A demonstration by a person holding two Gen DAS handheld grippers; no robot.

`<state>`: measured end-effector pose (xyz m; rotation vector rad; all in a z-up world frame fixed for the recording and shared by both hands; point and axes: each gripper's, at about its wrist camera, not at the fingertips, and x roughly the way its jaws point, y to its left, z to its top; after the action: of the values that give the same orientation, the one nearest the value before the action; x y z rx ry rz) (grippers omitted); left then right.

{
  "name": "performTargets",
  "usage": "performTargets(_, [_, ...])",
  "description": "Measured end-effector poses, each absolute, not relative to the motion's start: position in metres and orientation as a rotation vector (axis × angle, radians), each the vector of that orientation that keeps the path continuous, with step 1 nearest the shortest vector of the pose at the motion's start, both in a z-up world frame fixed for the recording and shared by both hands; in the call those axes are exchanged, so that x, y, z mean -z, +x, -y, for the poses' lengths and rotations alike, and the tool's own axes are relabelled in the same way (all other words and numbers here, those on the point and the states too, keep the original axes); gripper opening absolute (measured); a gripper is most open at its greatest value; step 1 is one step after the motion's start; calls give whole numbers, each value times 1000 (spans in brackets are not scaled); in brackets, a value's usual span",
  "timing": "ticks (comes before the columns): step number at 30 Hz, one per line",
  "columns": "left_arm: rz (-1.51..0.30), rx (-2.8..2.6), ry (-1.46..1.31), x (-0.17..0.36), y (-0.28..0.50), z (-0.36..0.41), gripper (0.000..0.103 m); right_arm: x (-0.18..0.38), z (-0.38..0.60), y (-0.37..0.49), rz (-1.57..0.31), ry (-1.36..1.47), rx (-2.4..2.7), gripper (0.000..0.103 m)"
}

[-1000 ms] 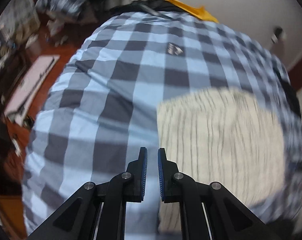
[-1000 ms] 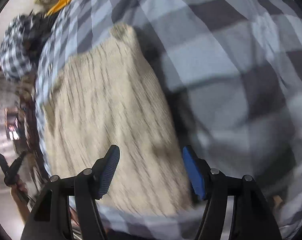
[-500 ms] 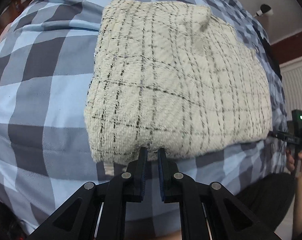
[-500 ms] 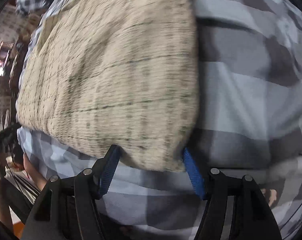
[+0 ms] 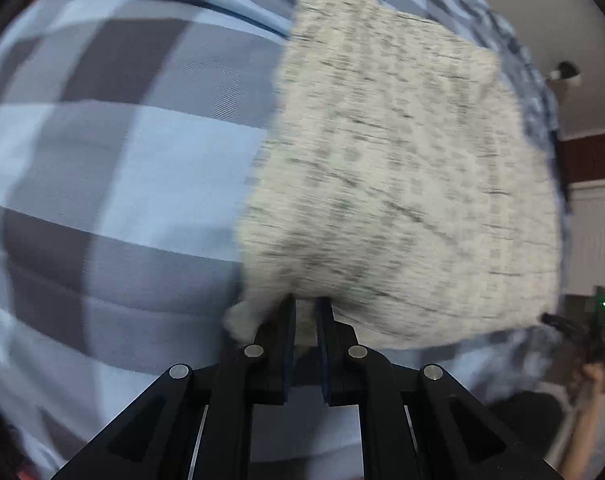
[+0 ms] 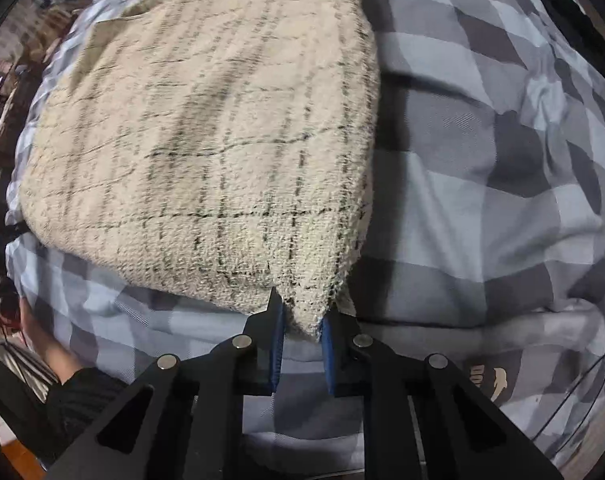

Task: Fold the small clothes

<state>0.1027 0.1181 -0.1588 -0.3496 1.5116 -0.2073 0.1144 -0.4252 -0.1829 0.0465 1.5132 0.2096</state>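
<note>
Both grippers pinch the near edge of a cream cloth lying on a checked bedspread.

The cloth [image 6: 206, 140], cream with thin dark grid lines, lies folded flat on the blue-and-grey checked bedspread [image 6: 482, 184]. The right gripper [image 6: 301, 322] is closing its blue-padded jaws on the cloth's near right corner, fabric squeezed between them. The left gripper [image 5: 305, 312] has its jaws nearly together, clamped on the cloth's near left edge; that view is blurred.
</note>
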Motion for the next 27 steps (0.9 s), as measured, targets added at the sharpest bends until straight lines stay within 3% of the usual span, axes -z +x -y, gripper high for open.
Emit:
performTargets(3, [-1502, 175, -319, 155, 101, -121, 9, 206, 423, 119, -1571, 59, -146, 11])
performTargets(4, [-1492, 166, -303, 152, 100, -121, 9, 209, 426, 117, -1576, 73, -137, 16])
performTargets(5, [-1474, 148, -264, 146, 100, -120, 9, 208, 429, 117, -1575, 104, -127, 29])
performTargets(10, [-1381, -16, 10, 126, 104, -116, 9, 170, 460, 105, -1465, -109, 192, 33])
performTargets(12, [-1340, -29, 57, 114, 104, -112, 9, 150, 462, 95, -1444, -66, 152, 34])
performTargets(13, [-1313, -2, 44, 104, 101, -109, 9, 143, 455, 90, -1431, -39, 111, 40])
performTargets(14, [-1299, 26, 23, 97, 98, -106, 9, 135, 445, 85, -1412, -34, 72, 56])
performTargets(16, [-1266, 137, -46, 82, 90, -97, 9, 123, 409, 78, -1350, -139, 32, 78])
performTargets(17, [-1257, 215, -77, 77, 86, -90, 9, 120, 385, 75, -1313, -229, 6, 81])
performTargets(27, [-1467, 411, 32, 136, 81, -34, 9, 167, 186, 61, -1146, -852, -345, 81])
